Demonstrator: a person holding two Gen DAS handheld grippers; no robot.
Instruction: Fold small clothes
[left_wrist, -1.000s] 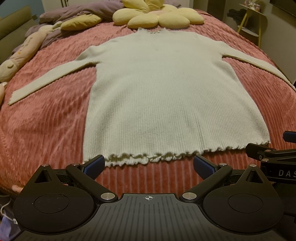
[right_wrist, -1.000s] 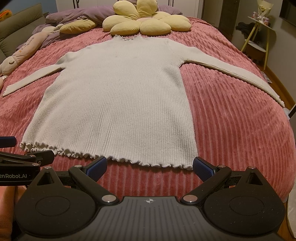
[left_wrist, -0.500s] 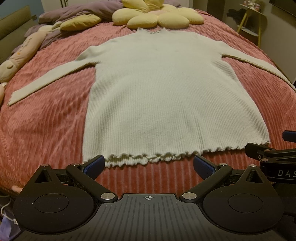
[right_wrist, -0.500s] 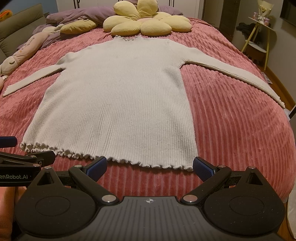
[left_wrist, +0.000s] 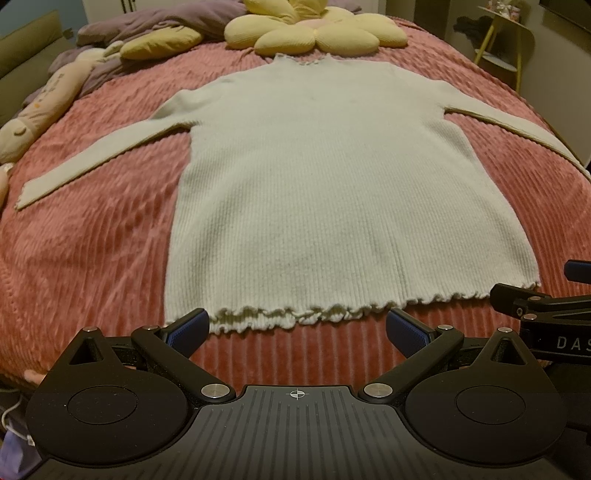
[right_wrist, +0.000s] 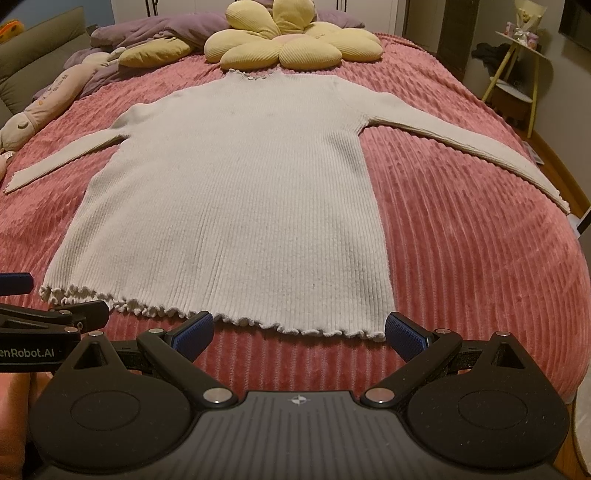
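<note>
From the left wrist camera, a ribbed knit sweater (left_wrist: 332, 192) of pale cream lies flat, front up, on a pink bedspread (left_wrist: 92, 258) with thick corduroy-like ridges. Both sleeves stretch out sideways; the collar and hem are finished in a small ruffled lettuce edge. The left gripper (left_wrist: 297, 328) sits low at the near edge of the bed with its jaws spread wide, blue textured pads facing each other, holding nothing; the wavy hem lies just beyond its fingertips. At the right border part of the other black tool shows. A yellow flower-shaped cushion (left_wrist: 314, 33) with plump ribbed petals rests past the collar, and a long plush toy (left_wrist: 40, 110) lies along the left side.

From the right wrist camera, the sweater (right_wrist: 236, 192) looks greyer, its fine vertical ribs clear. The right gripper (right_wrist: 299, 330) also stands wide apart and empty, near the hem's right corner. The cushion (right_wrist: 291, 44) touches the collar area, beside a purple quilt (right_wrist: 155, 33).
</note>
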